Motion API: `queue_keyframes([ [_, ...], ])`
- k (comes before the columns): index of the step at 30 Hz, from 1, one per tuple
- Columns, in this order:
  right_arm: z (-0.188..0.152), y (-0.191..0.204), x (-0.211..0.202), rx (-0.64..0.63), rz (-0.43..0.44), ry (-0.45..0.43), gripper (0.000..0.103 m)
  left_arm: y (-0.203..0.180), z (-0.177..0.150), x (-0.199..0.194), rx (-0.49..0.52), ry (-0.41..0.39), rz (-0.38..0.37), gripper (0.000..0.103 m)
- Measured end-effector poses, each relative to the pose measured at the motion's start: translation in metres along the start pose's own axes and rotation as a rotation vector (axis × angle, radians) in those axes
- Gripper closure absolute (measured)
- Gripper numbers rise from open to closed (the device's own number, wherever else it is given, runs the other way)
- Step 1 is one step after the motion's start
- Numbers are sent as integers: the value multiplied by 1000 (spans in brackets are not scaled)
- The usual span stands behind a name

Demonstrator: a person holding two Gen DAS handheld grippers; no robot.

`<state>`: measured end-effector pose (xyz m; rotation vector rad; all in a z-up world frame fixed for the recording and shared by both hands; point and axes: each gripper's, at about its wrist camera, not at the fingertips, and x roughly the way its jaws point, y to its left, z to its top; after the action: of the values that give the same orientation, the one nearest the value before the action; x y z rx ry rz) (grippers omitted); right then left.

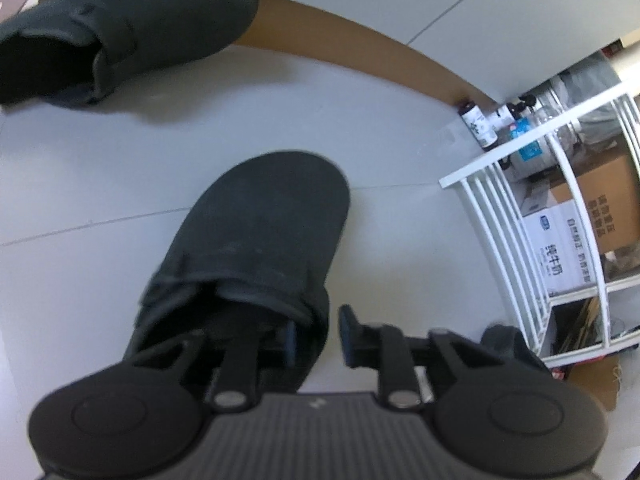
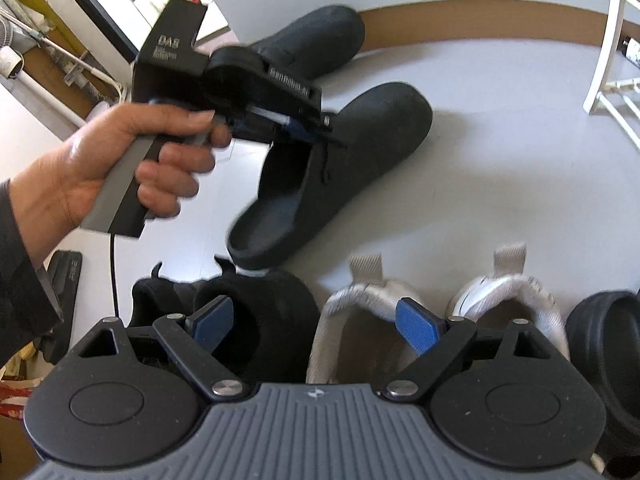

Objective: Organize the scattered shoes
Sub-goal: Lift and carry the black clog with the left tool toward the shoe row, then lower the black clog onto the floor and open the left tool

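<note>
Two dark clogs, two white sneakers (paired), two black shoes

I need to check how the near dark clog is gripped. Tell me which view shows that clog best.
The right wrist view: it shows the whole dark clog from the side, open heel included, with the left gripper at its upper edge. The left wrist view shows its toe and top, but the gripper hides the heel.

L gripper straddles the side wall of a dark slipper on the pale floor; one finger inside, other outside w/ a gap. 2nd dark slipper upper left, apart. White rack w/ boxes at right.
</note>
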<state>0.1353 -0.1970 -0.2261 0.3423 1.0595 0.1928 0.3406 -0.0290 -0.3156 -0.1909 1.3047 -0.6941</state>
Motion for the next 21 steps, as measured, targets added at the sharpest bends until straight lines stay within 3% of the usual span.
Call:
queue_keyframes([
  [1, 3, -2, -1, 0, -2, -8, 11, -1, 0, -2, 7, -4, 3, 60],
  [7, 20, -4, -5, 6, 1, -42, 11, 2, -15, -39, -21, -30, 18, 55],
  [10, 27, 4, -9, -1, 36, -68, 11, 4, -29, -58, -42, -62, 33, 48],
  [16, 34, 19, -14, -74, 28, -140, 11, -1, -69, -108, -40, -122, 93, 43],
  [21, 41, 23, -27, -155, 75, -192, 12, -2, -98, -159, -28, -205, 137, 39],
])
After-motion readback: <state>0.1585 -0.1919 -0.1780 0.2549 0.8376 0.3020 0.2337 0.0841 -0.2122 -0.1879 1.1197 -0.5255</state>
